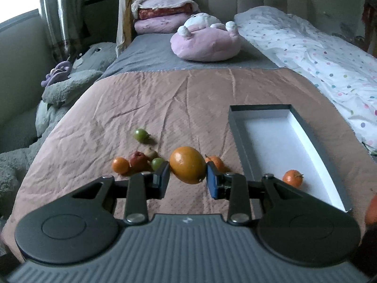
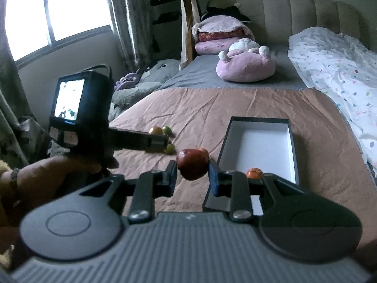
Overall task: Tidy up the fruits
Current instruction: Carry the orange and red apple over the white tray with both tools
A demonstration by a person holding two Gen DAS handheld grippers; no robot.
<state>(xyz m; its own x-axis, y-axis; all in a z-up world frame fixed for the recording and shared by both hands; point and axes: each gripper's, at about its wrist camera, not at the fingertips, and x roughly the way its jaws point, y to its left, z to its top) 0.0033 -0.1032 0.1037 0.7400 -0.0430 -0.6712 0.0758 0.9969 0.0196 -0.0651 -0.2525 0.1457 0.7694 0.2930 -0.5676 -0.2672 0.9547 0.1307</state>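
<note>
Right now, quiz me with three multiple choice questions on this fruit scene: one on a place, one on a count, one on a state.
1. Where is the small orange fruit nearest the right tongs?
A. inside the box
B. on the pink plush
C. on the polka-dot duvet

2. How many fruits lie in the box?
A. none
B. one
C. three

3. What do the left tongs hold?
A. nothing
B. a green fruit
C. a large orange fruit

Answers:
1 A, it sits on the box's white floor.
2 B, only that one is inside.
3 C, the large orange fruit sits clamped between their tips, while the right tongs grip a red apple.
</note>
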